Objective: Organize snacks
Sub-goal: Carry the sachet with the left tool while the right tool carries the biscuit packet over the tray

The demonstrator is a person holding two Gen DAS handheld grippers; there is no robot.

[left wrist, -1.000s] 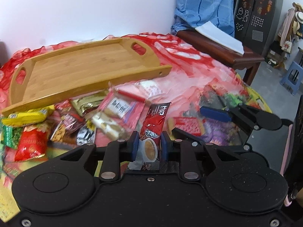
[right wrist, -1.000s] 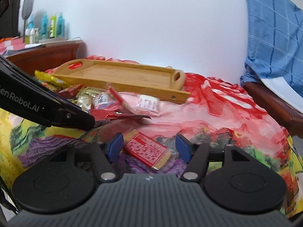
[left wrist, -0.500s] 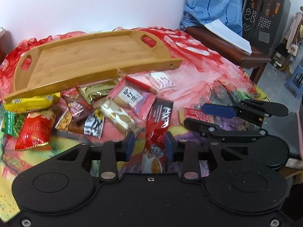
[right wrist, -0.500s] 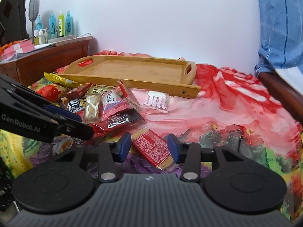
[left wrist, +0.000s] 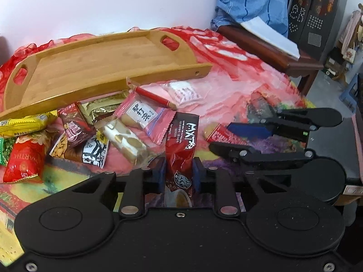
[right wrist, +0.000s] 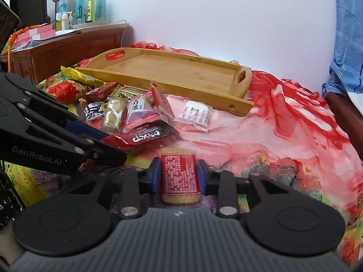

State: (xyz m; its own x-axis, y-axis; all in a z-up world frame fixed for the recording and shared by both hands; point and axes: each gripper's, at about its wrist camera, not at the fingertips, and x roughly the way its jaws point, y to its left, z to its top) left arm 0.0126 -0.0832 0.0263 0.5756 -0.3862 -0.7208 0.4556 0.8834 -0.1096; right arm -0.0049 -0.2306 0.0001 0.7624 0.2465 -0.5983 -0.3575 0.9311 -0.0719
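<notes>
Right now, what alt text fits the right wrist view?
The right gripper, jaws just closed, clamps a red-labelled biscuit pack. Beyond lie loose snack packets and an empty bamboo tray; the left gripper holds a coffee sachet.

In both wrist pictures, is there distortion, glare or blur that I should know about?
Left wrist view: fisheye bends the wooden tray into an arc; the red coffee sachet shows glare; the picture's edges look soft. Right wrist view: the same bending toward the edges; the biscuit packet is sharp; the bottles far behind are slightly blurred.
</notes>
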